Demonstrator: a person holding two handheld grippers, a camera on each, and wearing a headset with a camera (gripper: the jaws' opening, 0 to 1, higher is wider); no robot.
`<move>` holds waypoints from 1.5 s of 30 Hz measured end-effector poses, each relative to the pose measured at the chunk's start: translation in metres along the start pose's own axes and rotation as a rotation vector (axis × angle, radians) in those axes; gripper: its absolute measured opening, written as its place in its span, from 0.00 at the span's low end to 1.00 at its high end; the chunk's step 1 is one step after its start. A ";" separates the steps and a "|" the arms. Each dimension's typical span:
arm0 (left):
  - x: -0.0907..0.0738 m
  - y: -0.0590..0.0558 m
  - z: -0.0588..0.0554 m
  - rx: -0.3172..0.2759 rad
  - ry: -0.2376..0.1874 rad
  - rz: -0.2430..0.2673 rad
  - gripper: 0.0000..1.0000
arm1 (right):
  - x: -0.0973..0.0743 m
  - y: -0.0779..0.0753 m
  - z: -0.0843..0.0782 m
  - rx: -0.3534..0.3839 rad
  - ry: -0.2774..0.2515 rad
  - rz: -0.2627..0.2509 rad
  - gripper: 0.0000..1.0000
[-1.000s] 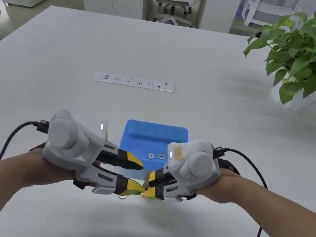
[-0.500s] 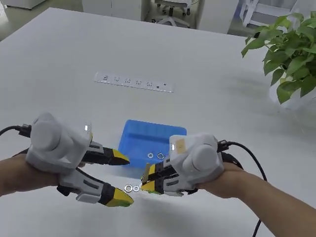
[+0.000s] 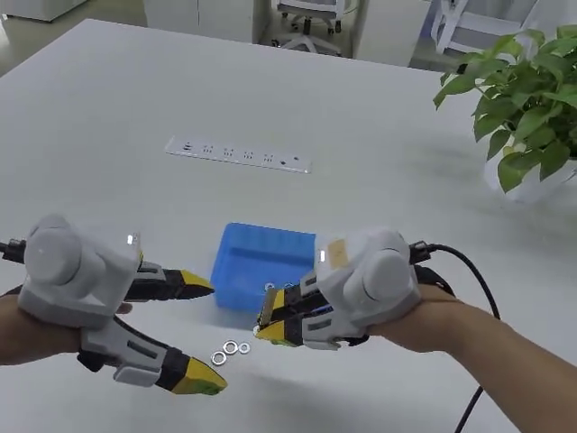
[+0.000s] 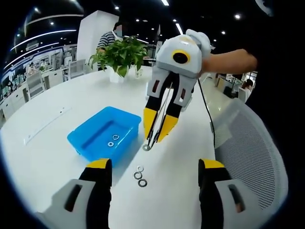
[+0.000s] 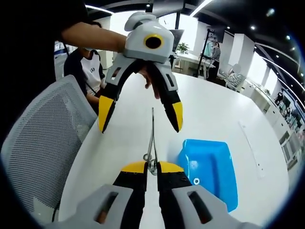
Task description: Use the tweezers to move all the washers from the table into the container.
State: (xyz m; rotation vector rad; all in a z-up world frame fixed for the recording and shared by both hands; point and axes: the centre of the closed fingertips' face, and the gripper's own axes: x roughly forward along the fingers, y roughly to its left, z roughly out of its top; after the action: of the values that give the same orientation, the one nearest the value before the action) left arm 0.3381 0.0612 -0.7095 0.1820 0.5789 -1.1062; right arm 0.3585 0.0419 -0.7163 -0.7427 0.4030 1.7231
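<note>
Left gripper view: three washers (image 4: 137,175) on the table (image 4: 181,143), two in the container (image 4: 90,136), one in the tweezers (image 4: 153,136). The right gripper (image 5: 152,168) clamps the tweezers; the left gripper (image 4: 155,167) gapes.

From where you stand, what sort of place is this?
Probably an open-plan office: a large white table carrying a power strip, a potted plant, and a mesh office chair beside it.

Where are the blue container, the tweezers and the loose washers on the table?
blue container (image 3: 254,257), head view, bare floor.
tweezers (image 5: 152,136), right gripper view, mid-shaft.
loose washers (image 3: 231,347), head view, middle washer of three.
</note>
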 end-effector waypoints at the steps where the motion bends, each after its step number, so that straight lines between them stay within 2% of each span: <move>1: 0.000 0.000 0.000 -0.001 0.000 0.002 0.81 | -0.002 -0.001 0.002 0.000 -0.002 0.001 0.09; 9: -0.003 0.002 0.000 -0.019 -0.004 0.023 0.92 | -0.015 -0.008 0.012 -0.006 -0.013 -0.002 0.09; 18: -0.006 0.006 0.001 -0.022 -0.008 0.039 0.99 | -0.024 -0.016 0.013 -0.009 -0.009 -0.005 0.09; 33: -0.009 0.010 0.005 -0.020 -0.024 0.046 0.99 | -0.034 -0.044 0.021 -0.022 -0.022 -0.031 0.09; 45: -0.014 0.016 0.010 -0.029 -0.047 0.058 0.99 | -0.025 -0.066 0.014 -0.029 -0.019 -0.049 0.09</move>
State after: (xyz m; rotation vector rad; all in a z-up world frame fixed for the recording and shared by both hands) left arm 0.3514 0.0756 -0.6963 0.1465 0.5439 -1.0424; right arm 0.4207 0.0509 -0.6822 -0.7509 0.3450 1.6921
